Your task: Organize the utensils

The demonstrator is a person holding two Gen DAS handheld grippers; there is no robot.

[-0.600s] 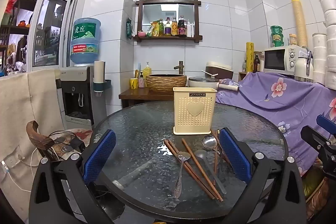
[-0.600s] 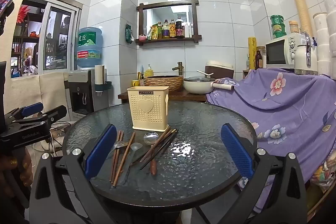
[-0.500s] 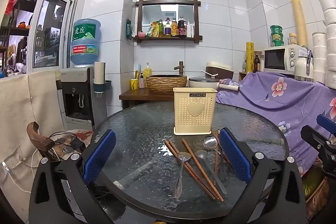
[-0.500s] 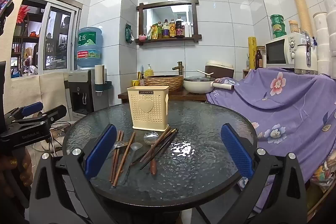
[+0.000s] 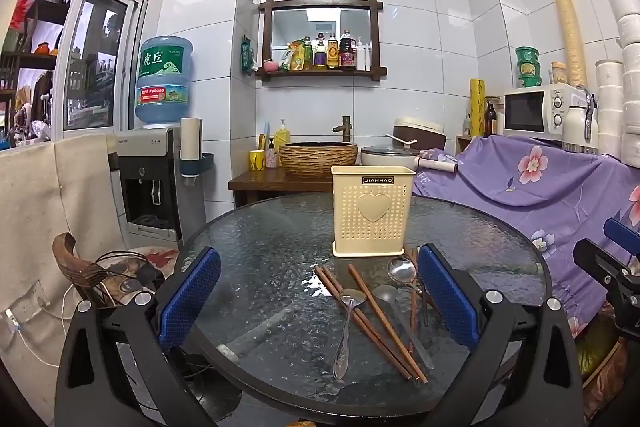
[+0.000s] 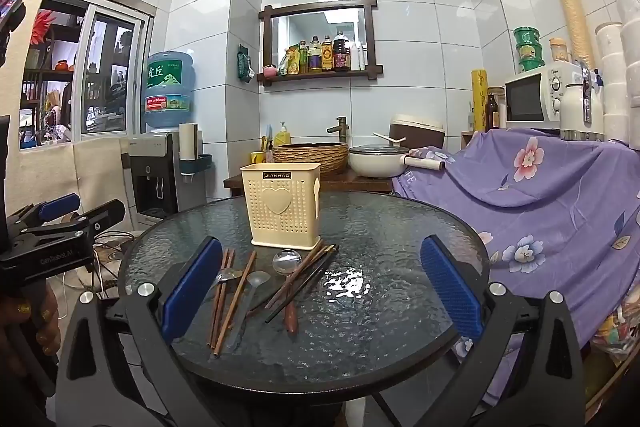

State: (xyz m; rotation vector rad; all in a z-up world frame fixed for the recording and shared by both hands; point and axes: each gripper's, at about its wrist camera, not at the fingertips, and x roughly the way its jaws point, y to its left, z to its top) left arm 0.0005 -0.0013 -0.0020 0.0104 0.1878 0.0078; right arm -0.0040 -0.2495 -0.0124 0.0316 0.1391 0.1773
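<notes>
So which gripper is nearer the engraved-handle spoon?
Left. The spoon lies between the left gripper's open fingers; the right gripper has it by its left finger.

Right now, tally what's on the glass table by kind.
Spoons: 3
Chopsticks: at least 6; they overlap, so the exact count is unclear
Utensil holder: 1
Total: at least 10

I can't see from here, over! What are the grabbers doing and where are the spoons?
Left gripper and right gripper open, empty. Spoons and chopsticks loose on glass table, before cream holder. Nothing blocking.
</notes>
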